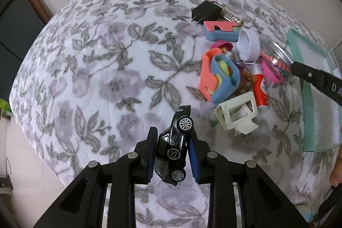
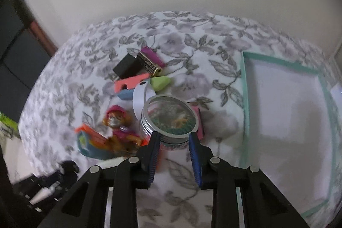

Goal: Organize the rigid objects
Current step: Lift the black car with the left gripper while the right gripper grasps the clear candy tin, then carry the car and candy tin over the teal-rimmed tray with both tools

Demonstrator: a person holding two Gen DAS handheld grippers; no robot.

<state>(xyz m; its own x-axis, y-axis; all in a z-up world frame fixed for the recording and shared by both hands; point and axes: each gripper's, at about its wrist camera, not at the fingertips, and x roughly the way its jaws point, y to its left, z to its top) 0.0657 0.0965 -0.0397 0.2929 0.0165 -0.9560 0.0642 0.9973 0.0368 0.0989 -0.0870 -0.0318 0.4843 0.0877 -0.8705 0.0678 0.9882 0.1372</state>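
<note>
1. Left wrist view: black toy car [image 1: 173, 149] clamped between the left gripper [image 1: 172, 155] pads, long axis running forward along the fingers, nose outward, lifted above the floral cloth [image 1: 96, 78]. Glossy body, silver wheels facing right. Teal tray [image 1: 307, 99] far to the right, beyond the toy pile.

2. Right wrist view: right gripper [image 2: 174, 155] closed on the clear jar [image 2: 168, 119], probably at its threaded neck; metal lid facing up. Teal tray just right, nearer this arm.

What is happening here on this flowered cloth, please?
A person is sorting small things with two handheld grippers. The left gripper holds a black toy car above the cloth. The right gripper is closed around a clear jar. The other things lie piled beside a green-rimmed tray.
</note>
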